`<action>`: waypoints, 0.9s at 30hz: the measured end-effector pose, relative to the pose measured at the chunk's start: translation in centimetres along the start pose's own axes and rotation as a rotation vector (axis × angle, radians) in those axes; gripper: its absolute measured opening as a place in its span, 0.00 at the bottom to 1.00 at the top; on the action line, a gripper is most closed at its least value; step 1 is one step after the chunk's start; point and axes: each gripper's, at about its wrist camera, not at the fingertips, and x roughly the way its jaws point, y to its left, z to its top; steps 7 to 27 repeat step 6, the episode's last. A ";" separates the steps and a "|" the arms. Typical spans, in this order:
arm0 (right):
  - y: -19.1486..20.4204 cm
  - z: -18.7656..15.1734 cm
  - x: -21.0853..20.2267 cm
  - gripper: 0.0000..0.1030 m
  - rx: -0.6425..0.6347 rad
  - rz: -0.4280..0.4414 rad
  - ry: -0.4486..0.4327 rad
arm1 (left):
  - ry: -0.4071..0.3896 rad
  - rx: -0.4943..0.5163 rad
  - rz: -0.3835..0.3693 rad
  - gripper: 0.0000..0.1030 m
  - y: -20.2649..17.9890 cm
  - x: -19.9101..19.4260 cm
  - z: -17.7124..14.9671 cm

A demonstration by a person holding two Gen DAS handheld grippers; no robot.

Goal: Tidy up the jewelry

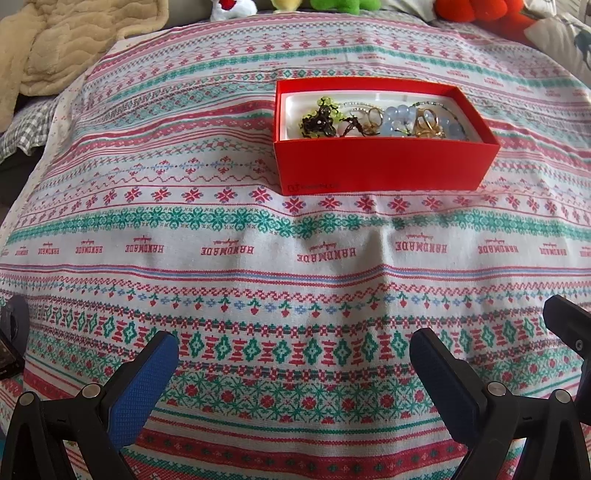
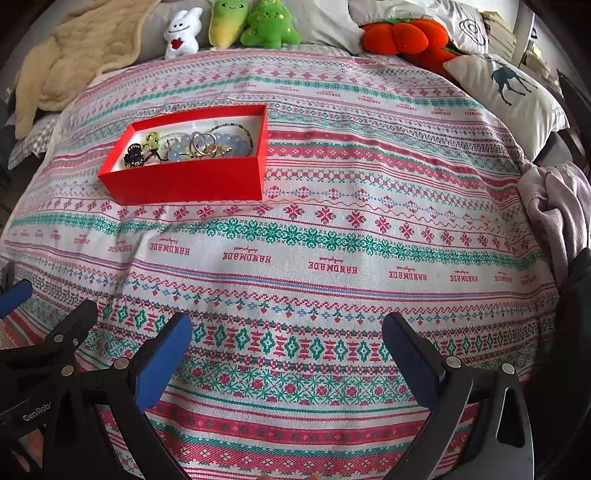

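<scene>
Both grippers, left gripper [image 1: 293,354] and right gripper [image 2: 287,341], hover spread and empty near the patterned cloth's [image 2: 332,258] edge, every visible piece of jewelry [image 2: 192,146] heaped in the far red box [image 2: 192,181], nothing left loose.

I am looking into what seems to be a home bedroom: a patterned cloth [image 2: 332,229] printed with "HANDMADE" is covering a bed-like surface across the middle of both frames. Plush toys, a white bunny [image 2: 181,34], two green figures [image 2: 269,24] and an orange pumpkin [image 2: 399,35], are sitting along the top edge. A beige blanket [image 2: 77,55] is lying at the upper left, and a deer-print pillow [image 2: 509,88] is resting at the upper right.
</scene>
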 end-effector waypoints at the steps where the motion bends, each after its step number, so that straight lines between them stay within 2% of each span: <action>1: 0.0 0.0 0.0 1.00 0.000 -0.001 0.000 | 0.000 0.002 -0.003 1.00 0.0 0.0 0.0; 27: 0.1 -0.1 0.0 1.00 0.000 -0.001 0.001 | -0.019 0.010 -0.013 1.00 -0.1 -0.2 0.0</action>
